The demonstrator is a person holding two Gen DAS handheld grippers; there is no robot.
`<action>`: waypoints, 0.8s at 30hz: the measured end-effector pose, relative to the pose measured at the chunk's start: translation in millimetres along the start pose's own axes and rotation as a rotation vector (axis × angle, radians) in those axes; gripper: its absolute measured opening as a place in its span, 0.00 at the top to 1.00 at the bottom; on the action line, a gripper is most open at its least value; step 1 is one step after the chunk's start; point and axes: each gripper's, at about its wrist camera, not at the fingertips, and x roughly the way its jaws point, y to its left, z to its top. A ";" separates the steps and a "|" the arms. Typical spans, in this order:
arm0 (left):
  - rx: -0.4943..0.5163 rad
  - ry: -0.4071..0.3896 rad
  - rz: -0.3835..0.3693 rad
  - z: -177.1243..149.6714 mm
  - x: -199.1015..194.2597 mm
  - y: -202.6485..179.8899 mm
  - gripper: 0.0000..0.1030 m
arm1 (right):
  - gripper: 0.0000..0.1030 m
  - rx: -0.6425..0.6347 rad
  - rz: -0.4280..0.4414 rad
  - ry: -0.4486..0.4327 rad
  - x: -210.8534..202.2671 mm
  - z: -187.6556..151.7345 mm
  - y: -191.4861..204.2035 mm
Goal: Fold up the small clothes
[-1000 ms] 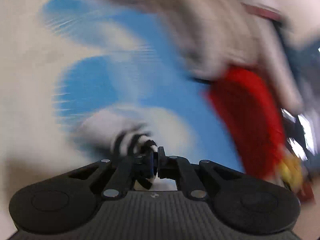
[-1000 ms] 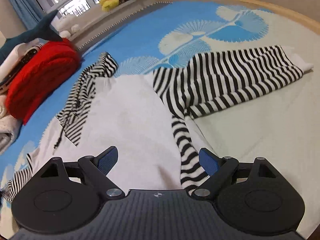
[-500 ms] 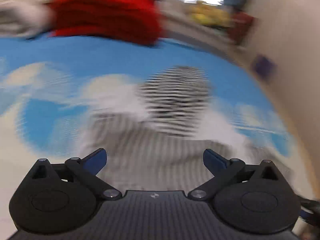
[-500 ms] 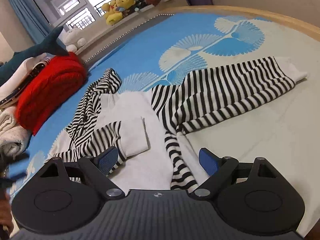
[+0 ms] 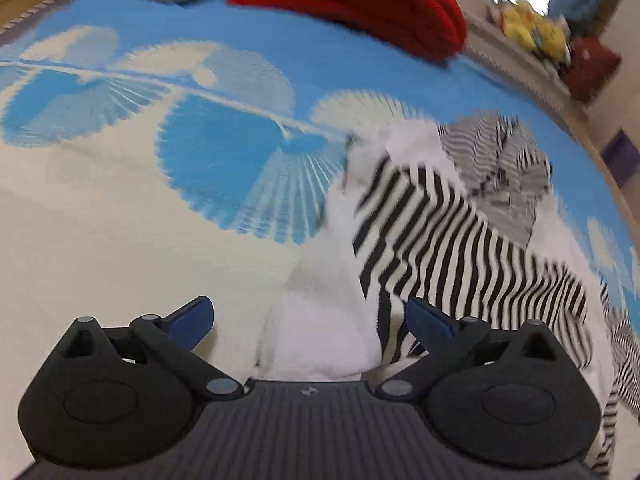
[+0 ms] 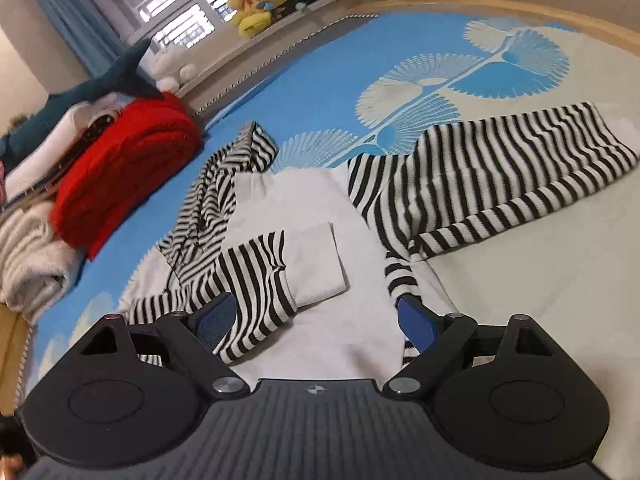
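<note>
A small hooded top with a white body (image 6: 320, 204) and black-and-white striped sleeves lies on the blue and cream bed cover (image 6: 320, 80). Its left sleeve (image 6: 256, 280) is folded across the body, white cuff on top. The right sleeve (image 6: 492, 184) stretches out to the right, and the striped hood (image 6: 224, 176) lies at the top. My right gripper (image 6: 316, 320) hovers open over the hem, nothing between its fingers. In the left wrist view, my left gripper (image 5: 308, 322) stands open over the top's white edge (image 5: 328, 280), beside the folded sleeve (image 5: 440, 240).
A stack of folded clothes, with a red knit (image 6: 124, 172) and a cream one (image 6: 28, 264), sits at the bed's left. A plush shark (image 6: 108, 84) and a yellow soft toy (image 6: 256, 8) line the window sill. The bed's wooden edge (image 6: 520, 12) curves along the far right.
My left gripper was shut on the striped sleeve a second ago; it has since opened and let go. The sleeve now lies folded over the white body. The right gripper stays open.
</note>
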 end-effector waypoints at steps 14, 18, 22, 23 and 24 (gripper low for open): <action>0.107 -0.029 0.099 -3.8 7.2 -14.0 0.01 | 0.16 -0.140 -0.081 0.183 105.3 12.4 22.1; 0.145 -0.018 0.060 -5.0 1.9 -22.3 0.01 | 0.16 -0.387 -0.186 0.237 126.0 -17.1 43.4; 0.194 -0.027 0.087 -1.7 -4.6 -22.9 0.01 | 0.18 -0.531 -0.189 0.221 108.0 -20.8 53.1; 0.194 -0.050 0.093 0.2 -10.5 -20.4 0.01 | 0.18 -0.474 -0.153 0.190 94.5 -9.6 47.3; 0.193 -0.073 0.098 1.4 -16.1 -17.4 0.01 | 0.17 -0.413 -0.125 0.158 80.9 2.5 37.8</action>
